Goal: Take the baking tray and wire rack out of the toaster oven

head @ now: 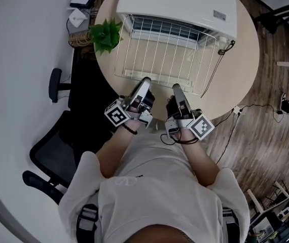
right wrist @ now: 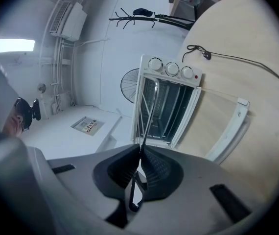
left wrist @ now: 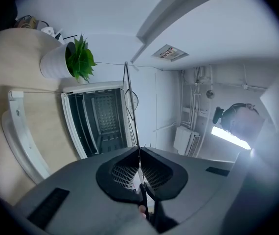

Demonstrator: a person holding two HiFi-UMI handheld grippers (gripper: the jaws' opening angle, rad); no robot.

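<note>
A white toaster oven (head: 177, 6) stands at the far side of the round wooden table (head: 246, 59), with its door (right wrist: 230, 126) folded down. The wire rack (head: 170, 54) hangs level above the table, its far edge at the oven mouth. My left gripper (head: 145, 81) is shut on the rack's near edge, and my right gripper (head: 176, 87) is shut on the same edge a little to the right. In the left gripper view the rack (left wrist: 132, 111) shows edge-on as a thin wire running from the jaws (left wrist: 140, 168) toward the dark oven cavity (left wrist: 100, 121). The right gripper (right wrist: 140, 155) pinches the wire rack (right wrist: 147, 116) likewise. No baking tray is in view.
A potted plant (head: 105, 34) stands on the table left of the oven. A dark cable (head: 225, 47) lies by the oven's right side, and a cord (head: 238, 110) hangs off the table's edge. An office chair (head: 58, 151) is at the left, beside the person.
</note>
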